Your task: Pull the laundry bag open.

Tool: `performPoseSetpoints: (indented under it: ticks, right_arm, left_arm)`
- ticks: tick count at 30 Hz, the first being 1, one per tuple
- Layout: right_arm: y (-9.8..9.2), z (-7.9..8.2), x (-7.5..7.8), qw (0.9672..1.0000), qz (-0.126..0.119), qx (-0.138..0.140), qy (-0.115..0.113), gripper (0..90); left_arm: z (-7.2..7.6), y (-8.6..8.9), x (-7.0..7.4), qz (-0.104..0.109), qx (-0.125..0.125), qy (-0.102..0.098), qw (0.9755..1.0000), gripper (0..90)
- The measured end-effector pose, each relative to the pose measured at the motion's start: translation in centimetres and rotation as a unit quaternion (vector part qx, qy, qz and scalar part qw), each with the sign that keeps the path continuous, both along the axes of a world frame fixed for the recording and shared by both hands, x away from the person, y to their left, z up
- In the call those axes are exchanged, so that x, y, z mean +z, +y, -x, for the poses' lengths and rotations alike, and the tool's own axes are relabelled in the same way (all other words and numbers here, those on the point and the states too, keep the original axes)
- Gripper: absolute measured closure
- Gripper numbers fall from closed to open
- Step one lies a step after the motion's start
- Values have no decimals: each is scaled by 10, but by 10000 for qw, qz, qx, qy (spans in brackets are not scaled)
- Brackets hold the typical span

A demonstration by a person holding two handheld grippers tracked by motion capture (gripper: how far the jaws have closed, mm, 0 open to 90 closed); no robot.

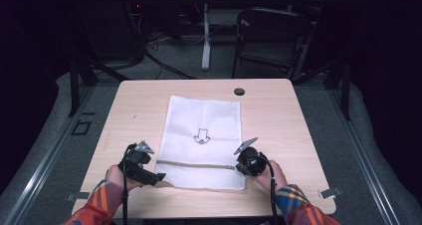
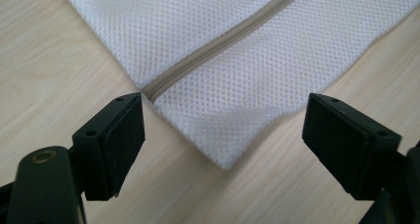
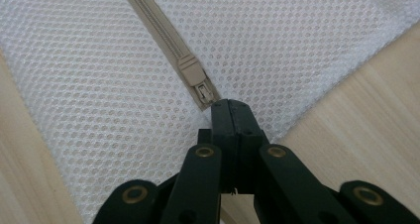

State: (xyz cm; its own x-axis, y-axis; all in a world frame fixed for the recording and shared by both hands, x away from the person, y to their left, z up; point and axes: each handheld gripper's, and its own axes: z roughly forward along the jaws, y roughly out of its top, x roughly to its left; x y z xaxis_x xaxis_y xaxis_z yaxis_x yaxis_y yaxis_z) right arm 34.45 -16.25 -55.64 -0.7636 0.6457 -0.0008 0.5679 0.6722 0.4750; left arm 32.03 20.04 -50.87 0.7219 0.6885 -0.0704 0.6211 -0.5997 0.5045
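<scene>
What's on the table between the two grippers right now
The white mesh bag, its beige zipper running from the open left gripper to the shut right gripper, seen in the high view.

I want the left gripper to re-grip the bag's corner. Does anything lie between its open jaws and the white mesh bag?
Nothing visible: the left gripper stands open over bare wooden table, the white mesh zip bag's corner between its jaws, untouched.

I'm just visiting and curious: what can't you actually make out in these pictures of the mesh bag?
- Zipper pull, right gripper view: its tip is hidden behind the shut right gripper.
- Bag's print, high view: too small to read.
- Mesh bag, left gripper view: cut off by the top edge.
</scene>
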Motion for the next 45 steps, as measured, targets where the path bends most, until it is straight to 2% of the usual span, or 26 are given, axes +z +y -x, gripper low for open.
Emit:
performPoseSetpoints:
  ticks: [8, 18, 19, 22, 23, 25, 29, 31, 32, 37, 45]
  right_arm:
    - [-1, 0, 0, 10000, -36, 9, 24, 900]
    - [-2, 0, -1, 9998, -169, -49, 30, 900]
    - [-2, 0, -1, 9999, -120, -47, 36, 900]
    - [-3, 0, -1, 9999, -128, -57, 38, 900]
    - [-3, 0, -1, 9998, -154, -84, 50, 900]
    - [-3, -1, -2, 9998, -195, -96, 42, 900]
    - [-4, 0, -2, 9997, -222, -90, 43, 900]
    - [-3, 0, -2, 9997, -211, -84, 47, 900]
    - [-3, 0, -2, 9997, -218, -77, 37, 900]
    - [-4, 0, -1, 9998, -203, -49, 47, 900]
    - [-4, 0, -2, 9998, -192, -53, 23, 900]
  left_arm:
    - [-6, -16, 4, -49, -173, -204, 9996, 150]
    - [-21, -45, 6, -25, -437, -303, 9986, 144]
    - [-24, -53, 6, -43, -561, -301, 9980, 141]
    - [-26, -60, 6, -69, -625, -327, 9975, 135]
    - [-29, -69, 4, -89, -679, -369, 9970, 130]
    - [-31, -76, 4, -108, -744, -378, 9965, 128]
    - [-35, -92, 2, -67, -862, -437, 9953, 124]
    - [-36, -95, 2, -37, -905, -441, 9949, 122]
    - [-38, -102, 0, -8, -1016, -496, 9936, 121]
    - [-43, -117, -5, 11, -1197, -467, 9917, 108]
    - [-49, -142, -14, -31, -1286, -455, 9907, 78]
